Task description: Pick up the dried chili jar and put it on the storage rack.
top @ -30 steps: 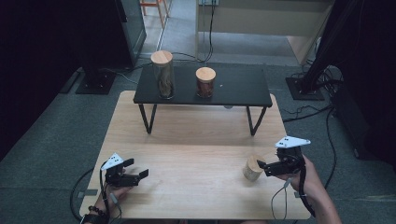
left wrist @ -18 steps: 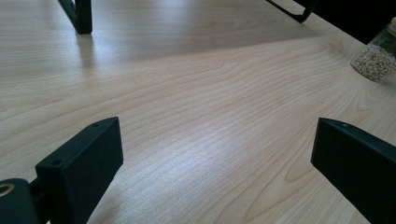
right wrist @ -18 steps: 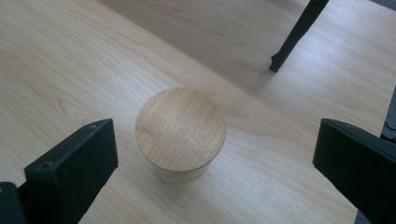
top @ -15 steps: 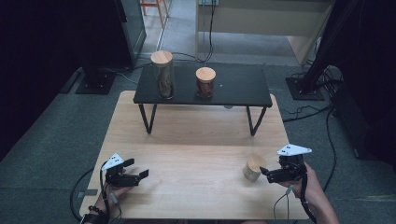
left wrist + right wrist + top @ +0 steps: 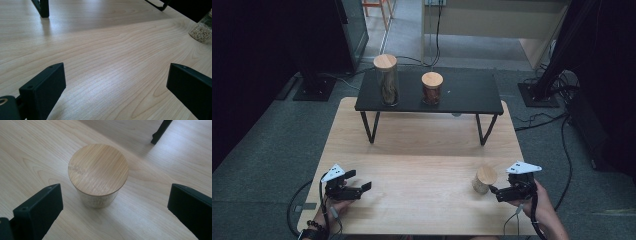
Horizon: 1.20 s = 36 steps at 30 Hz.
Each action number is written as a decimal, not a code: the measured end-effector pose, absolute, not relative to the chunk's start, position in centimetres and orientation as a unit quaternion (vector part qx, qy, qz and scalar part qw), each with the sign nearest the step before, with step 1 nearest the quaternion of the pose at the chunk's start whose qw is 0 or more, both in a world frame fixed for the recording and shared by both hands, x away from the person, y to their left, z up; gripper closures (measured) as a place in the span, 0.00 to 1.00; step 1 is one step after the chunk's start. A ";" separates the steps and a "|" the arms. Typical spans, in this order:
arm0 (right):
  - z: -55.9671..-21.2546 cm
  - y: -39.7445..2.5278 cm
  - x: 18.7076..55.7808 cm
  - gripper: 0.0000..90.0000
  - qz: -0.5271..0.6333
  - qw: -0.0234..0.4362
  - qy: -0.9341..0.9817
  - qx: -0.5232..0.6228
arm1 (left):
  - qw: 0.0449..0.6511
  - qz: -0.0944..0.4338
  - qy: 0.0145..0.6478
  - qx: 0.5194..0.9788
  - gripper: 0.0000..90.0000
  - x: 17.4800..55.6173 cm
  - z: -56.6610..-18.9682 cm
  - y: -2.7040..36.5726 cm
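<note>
1. Looking down from the high view, the small jar (image 5: 484, 179) with a wooden lid stands on the light wooden table (image 5: 422, 150), just beside the right gripper (image 5: 498, 192); the left gripper (image 5: 360, 187) rests well apart at the near left edge. Two taller jars (image 5: 386, 80) stand on the black shelf (image 5: 472, 95).
2. In the left gripper view, its jaws gape wide over bare wood, gripping nothing.
3. In the right gripper view, the jaws are spread apart, the jar upright between and beyond them, untouched.
</note>
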State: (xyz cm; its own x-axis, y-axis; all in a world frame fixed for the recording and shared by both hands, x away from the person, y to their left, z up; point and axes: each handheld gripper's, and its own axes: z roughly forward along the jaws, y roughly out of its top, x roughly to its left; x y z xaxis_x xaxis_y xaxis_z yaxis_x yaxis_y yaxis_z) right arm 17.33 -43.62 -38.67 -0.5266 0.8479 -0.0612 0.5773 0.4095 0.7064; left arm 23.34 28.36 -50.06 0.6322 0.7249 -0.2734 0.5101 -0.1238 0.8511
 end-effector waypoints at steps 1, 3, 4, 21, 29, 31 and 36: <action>-38.8 -43.6 17.4 0.00 0.320 0.210 0.813 0.439 | 0.515 0.104 0.416 0.742 0.02 23.3 -50.1 28.4; -39.1 -43.5 17.4 0.00 0.320 0.209 0.814 0.438 | 0.514 0.104 0.416 0.743 0.02 23.3 -50.1 28.3; -39.2 -43.5 17.4 0.00 0.319 0.208 0.814 0.439 | 0.514 0.104 0.415 0.743 0.02 23.4 -50.0 28.3; -41.3 -42.7 17.8 0.00 0.303 0.203 0.819 0.443 | 0.514 0.102 0.414 0.744 0.02 23.5 -50.0 28.4; -42.1 -42.7 18.0 0.00 0.303 0.198 0.818 0.447 | 0.513 0.102 0.414 0.745 0.02 23.5 -50.0 28.4; -42.2 -42.6 18.1 0.00 0.303 0.197 0.818 0.447 | 0.513 0.102 0.414 0.745 0.02 23.5 -50.0 28.3; -42.4 -42.6 18.2 0.00 0.306 0.197 0.817 0.447 | 0.512 0.103 0.415 0.745 0.02 23.4 -50.0 28.3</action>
State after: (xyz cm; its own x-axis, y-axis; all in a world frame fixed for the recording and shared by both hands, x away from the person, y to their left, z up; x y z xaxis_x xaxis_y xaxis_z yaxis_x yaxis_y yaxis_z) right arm 18.20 -42.61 -42.39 -0.5233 0.8508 -0.0484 0.6102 0.4138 0.6756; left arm 23.44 28.29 -50.00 0.6343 0.7238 -0.2715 0.5126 -0.1310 0.8486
